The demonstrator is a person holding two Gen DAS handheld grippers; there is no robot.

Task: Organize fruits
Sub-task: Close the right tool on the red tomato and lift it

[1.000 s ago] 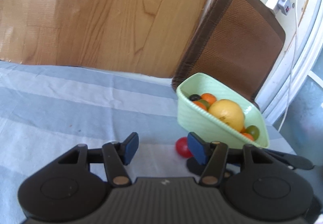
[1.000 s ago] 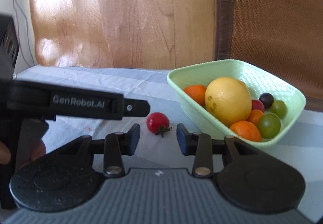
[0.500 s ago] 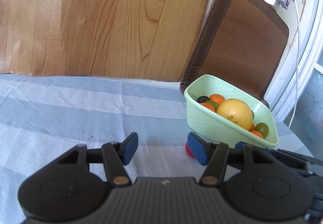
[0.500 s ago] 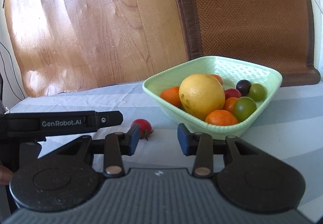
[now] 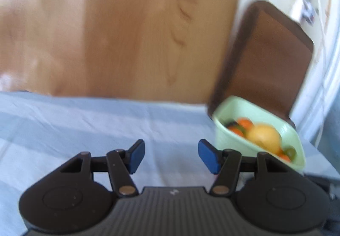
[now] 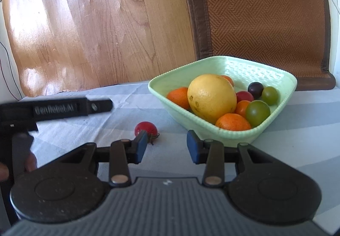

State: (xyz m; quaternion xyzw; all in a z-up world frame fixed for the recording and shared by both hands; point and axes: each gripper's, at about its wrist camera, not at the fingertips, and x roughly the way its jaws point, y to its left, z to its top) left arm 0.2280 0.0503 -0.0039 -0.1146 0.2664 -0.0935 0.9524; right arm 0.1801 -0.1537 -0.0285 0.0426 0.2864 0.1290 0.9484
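A pale green basket stands on the striped cloth and holds a large yellow lemon, small oranges, green and dark tomatoes. A red cherry tomato lies on the cloth left of the basket, just beyond the left finger of my right gripper, which is open and empty. My left gripper is open and empty over bare cloth; the basket sits to its right, blurred. The left gripper's body shows at the left of the right wrist view.
The table is covered by a blue and white striped cloth. A brown woven chair back stands behind the basket. Wooden floor lies beyond the table's far edge. White cables and a wall plug are at the upper right.
My left gripper has drawn back and left, so the basket sits further right and the red tomato is out of its view. My right gripper shifted right, the tomato now by its left finger.
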